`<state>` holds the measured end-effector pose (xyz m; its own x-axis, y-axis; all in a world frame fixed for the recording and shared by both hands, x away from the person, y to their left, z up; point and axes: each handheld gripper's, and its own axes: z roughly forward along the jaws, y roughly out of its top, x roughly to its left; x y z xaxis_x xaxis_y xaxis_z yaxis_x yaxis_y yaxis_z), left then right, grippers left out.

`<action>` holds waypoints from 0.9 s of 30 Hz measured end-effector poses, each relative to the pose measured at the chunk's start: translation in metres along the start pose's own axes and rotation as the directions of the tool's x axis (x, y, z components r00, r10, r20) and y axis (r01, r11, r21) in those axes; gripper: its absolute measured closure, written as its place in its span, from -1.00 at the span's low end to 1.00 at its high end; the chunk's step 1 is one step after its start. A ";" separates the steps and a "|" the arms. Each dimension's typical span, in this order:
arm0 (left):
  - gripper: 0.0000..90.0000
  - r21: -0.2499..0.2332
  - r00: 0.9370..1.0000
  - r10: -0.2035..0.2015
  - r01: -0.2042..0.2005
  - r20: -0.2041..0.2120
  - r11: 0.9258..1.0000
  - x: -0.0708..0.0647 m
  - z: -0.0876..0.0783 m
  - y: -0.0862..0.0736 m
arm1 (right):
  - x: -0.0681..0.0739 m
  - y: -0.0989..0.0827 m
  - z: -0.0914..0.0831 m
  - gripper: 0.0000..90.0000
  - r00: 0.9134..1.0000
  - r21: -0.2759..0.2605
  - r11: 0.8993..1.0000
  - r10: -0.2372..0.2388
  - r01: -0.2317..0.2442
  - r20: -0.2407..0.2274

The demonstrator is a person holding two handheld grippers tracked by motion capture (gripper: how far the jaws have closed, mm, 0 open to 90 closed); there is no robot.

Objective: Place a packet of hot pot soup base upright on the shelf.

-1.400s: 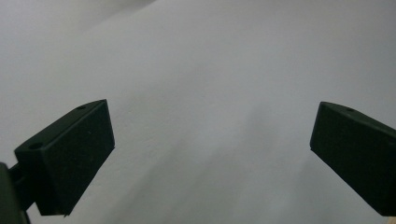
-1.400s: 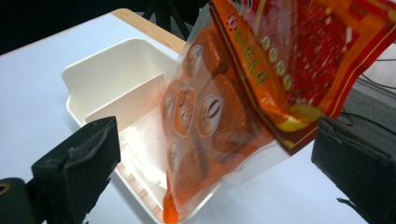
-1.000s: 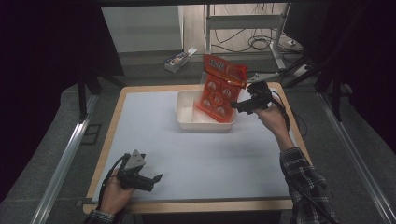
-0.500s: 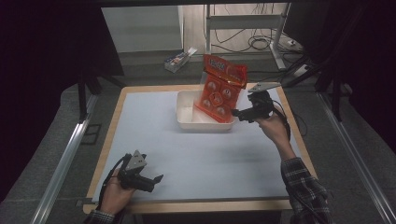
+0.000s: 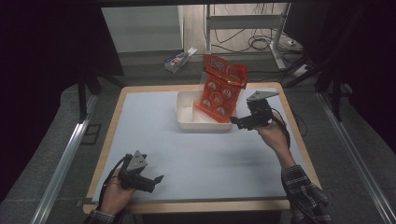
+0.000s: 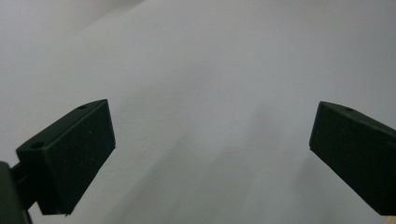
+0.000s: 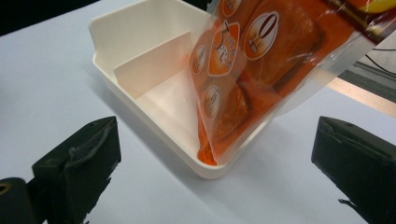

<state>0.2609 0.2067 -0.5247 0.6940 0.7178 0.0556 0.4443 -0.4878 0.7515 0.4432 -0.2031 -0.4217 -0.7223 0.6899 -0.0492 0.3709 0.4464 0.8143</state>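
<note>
Two grippers are in play at a pale surface (image 5: 187, 154), one at each near corner of the scene. An orange snack bag (image 5: 220, 88) stands tilted in a white tray (image 5: 189, 116), its lower end resting in the tray's right compartment and its top leaning up and away over the far rim. In the right gripper view the bag (image 7: 252, 70) sits ahead of the jaws and between their lines, its bottom corner tucked into the near corner of the tray (image 7: 135, 42), whose thin divider wall stands to the left of the bag. The right gripper (image 5: 239, 123) hovers just beside the tray's right end, its jaws spread wide with nothing between them, pointing toward the bag but apart from it. The left gripper (image 5: 159, 179) rests low at the near left of the surface, well apart from tray and bag; in the left gripper view its jaws stand wide open over bare grey surface and hold nothing. On the floor beyond the surface lies a small box (image 5: 178, 59).
</note>
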 end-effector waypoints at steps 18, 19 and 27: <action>-0.99 -0.002 1.000 0.009 -0.009 0.003 1.000 -0.002 0.000 0.001 | 0.018 -0.015 -0.010 -0.97 0.999 -0.029 0.999 0.016 -0.017 -0.034; -0.99 -0.003 1.000 0.009 -0.009 0.003 1.000 -0.002 0.000 0.001 | 0.019 -0.017 -0.012 -0.97 0.999 -0.032 0.999 0.014 -0.015 -0.036; -0.98 -0.004 1.000 0.016 -0.016 0.001 1.000 -0.003 0.000 0.001 | 0.027 -0.025 -0.022 -0.98 0.998 -0.053 0.999 -0.005 0.002 -0.062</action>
<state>0.2591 0.2042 -0.5238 0.7017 0.7094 0.0668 0.4310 -0.4973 0.7529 0.4019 -0.2083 -0.4308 -0.7587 0.6513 -0.0175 0.3383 0.4167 0.8437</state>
